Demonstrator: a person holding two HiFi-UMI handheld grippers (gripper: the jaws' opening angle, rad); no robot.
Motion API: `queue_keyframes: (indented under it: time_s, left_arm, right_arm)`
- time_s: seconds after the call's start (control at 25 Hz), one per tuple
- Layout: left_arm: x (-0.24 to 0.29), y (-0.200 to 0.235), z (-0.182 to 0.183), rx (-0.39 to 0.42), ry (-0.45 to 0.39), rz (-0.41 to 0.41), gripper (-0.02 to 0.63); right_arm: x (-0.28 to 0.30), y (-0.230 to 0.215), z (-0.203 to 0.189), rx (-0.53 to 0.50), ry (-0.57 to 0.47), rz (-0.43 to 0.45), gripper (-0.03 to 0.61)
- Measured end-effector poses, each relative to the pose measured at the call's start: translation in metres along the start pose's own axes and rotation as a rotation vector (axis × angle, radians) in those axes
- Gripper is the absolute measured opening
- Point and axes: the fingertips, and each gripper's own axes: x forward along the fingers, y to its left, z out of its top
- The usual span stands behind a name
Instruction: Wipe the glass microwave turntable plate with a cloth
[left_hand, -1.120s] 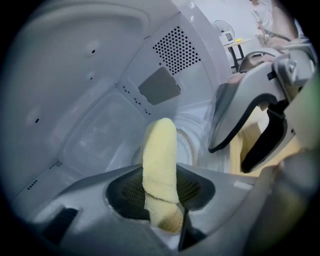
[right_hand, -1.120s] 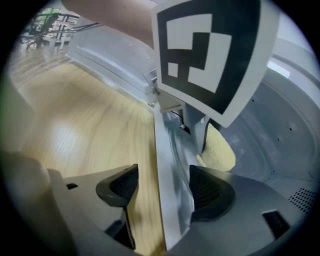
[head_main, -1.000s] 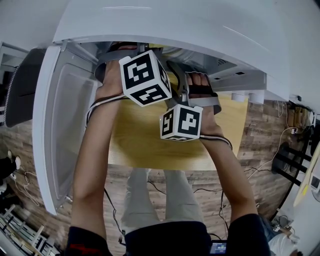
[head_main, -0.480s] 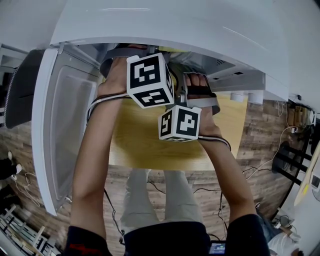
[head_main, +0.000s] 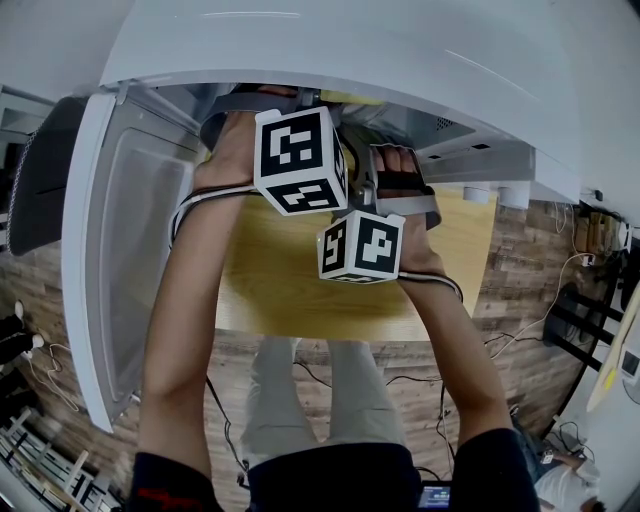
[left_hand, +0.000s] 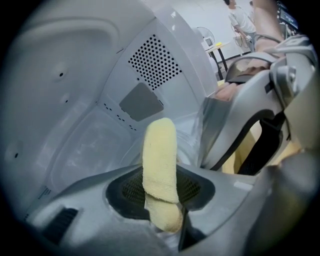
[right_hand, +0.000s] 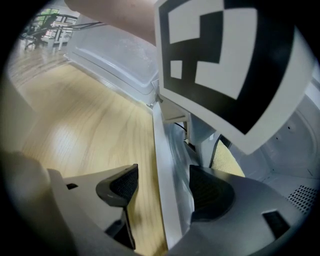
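Observation:
Both grippers reach into the open white microwave (head_main: 350, 50). In the left gripper view my left gripper (left_hand: 162, 215) is shut on a folded yellow cloth (left_hand: 160, 170) that sticks up out of its jaws inside the cavity. The glass plate (left_hand: 212, 130) stands on edge just to the right of the cloth, clear and hard to make out. In the right gripper view my right gripper (right_hand: 162, 187) clamps the plate's rim (right_hand: 165, 165), one pad on each side. Behind the plate a corner of the cloth (right_hand: 227, 160) shows.
The microwave door (head_main: 120, 250) hangs open to the left. A wooden table (head_main: 300, 290) lies under and in front of the oven. A wall of the cavity has a patch of vent holes (left_hand: 152, 62). Cables run over the wooden floor (head_main: 520, 300).
My left gripper has shifted a little to the right and deeper into the cavity with the cloth. The right gripper has stayed put.

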Motion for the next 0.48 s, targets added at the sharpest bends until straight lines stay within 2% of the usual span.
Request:
queue_keyframes:
  time_s: [0.48]
  left_arm:
    - [-0.002,0.010,-0.020,-0.036,0.079,0.043,0.123]
  right_arm:
    - [-0.001,0.000,0.000,0.006,-0.007,-0.005,0.304]
